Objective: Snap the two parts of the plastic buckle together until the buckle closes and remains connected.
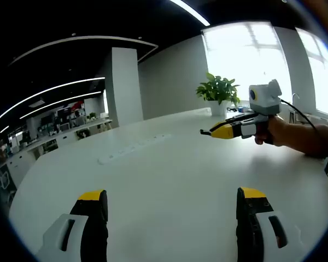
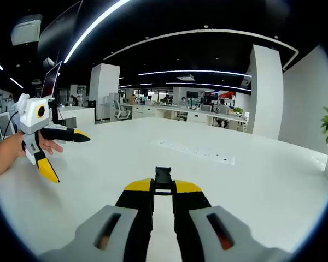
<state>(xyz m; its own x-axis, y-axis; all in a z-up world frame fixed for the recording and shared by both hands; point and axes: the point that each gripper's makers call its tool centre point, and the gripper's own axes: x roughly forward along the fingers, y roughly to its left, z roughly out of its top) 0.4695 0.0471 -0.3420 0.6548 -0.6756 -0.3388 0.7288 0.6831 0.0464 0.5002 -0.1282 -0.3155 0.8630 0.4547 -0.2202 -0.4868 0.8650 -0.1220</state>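
My right claw (image 2: 163, 188) clamped on a black buckle part (image 2: 163, 178), jaws nearly together, held above the white desk (image 2: 251, 185), my left claw (image 1: 172, 199) spread wide, nothing between its jaws, potted plant (image 1: 218, 93) at far desk edge.

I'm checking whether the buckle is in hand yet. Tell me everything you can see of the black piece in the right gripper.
The black buckle piece is small, dark and plastic-looking, with a squarish frame outline. It sits upright, pinched between the yellow tips of the right gripper, its upper part sticking out above them, over the white table. Finer details are too small to tell.
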